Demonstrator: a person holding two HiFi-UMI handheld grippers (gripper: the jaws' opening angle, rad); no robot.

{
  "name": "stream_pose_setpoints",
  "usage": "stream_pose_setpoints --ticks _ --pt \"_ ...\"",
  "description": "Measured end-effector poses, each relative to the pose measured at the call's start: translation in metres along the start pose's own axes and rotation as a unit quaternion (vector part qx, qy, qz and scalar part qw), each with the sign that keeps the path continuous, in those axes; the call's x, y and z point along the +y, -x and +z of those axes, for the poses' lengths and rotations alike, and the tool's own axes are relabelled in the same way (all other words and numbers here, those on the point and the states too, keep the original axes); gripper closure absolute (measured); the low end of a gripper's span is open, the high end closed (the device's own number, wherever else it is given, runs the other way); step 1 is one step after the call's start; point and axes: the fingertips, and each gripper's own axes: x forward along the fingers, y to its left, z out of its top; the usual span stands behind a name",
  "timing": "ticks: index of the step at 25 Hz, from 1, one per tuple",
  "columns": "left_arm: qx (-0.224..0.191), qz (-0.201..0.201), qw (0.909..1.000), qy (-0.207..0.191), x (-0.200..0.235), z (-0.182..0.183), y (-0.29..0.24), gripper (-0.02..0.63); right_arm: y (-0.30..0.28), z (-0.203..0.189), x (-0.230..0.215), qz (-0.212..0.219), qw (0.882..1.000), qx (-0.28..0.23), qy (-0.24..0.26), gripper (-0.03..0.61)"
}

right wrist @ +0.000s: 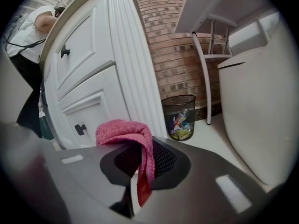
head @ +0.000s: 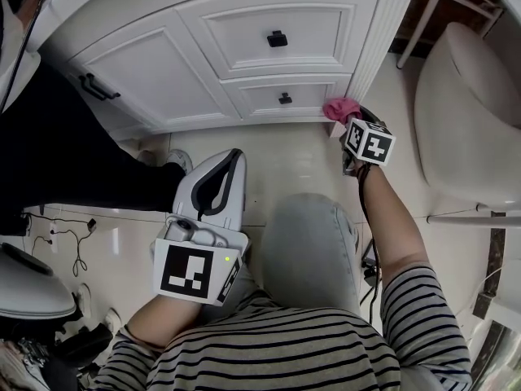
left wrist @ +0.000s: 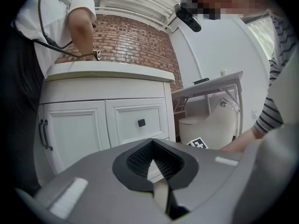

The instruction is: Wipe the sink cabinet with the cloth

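Two grippers: one in each of the person's hands, both held low in front of the white sink cabinet (head: 163,63).
Left gripper (head: 221,168): it hangs back over the pale floor (head: 285,165), beside the person's knee (head: 313,239). Its jaws are pressed together with nothing between them, and they face the cabinet front.
Right gripper (head: 348,129): it is stretched forward to the cabinet's lower right corner, with its jaws pinching the cloth (right wrist: 125,130).
Cloth: pink and woven, bunched above the jaws with one tail hanging down between them. It sits just beside the fluted corner post (right wrist: 133,69), level with the lower drawer (head: 285,98). Whether it touches the wood cannot be told.
Surroundings: a mesh waste bin (right wrist: 180,115) stands against the brick wall (right wrist: 173,45), and a toilet (head: 464,112) is to the right. A second person (head: 65,153) in dark trousers stands at the cabinet's left.
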Motion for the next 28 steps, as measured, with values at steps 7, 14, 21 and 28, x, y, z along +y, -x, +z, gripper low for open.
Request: stream_pose_setpoints --ticks 7,14,21,28 --pt "-0.007 -0.001 0.9999 0.008 0.003 0.011 0.001 0.612 0.026 0.016 -0.040 -0.050 0.998 -0.009 -0.025 0.537" --pt "-0.027 0.008 0.9994 0.020 -0.001 0.024 0.012 0.614 0.093 0.077 -0.019 -0.019 0.998 -0.053 -0.008 0.537" --pt "-0.049 0.010 0.9987 -0.007 -0.015 0.046 0.045 0.613 0.191 0.125 0.039 0.044 0.993 -0.107 -0.022 0.537" --pt "-0.083 0.033 0.9960 -0.006 -0.017 0.067 0.098 0.614 0.307 0.174 0.116 0.104 0.973 -0.204 -0.016 0.537"
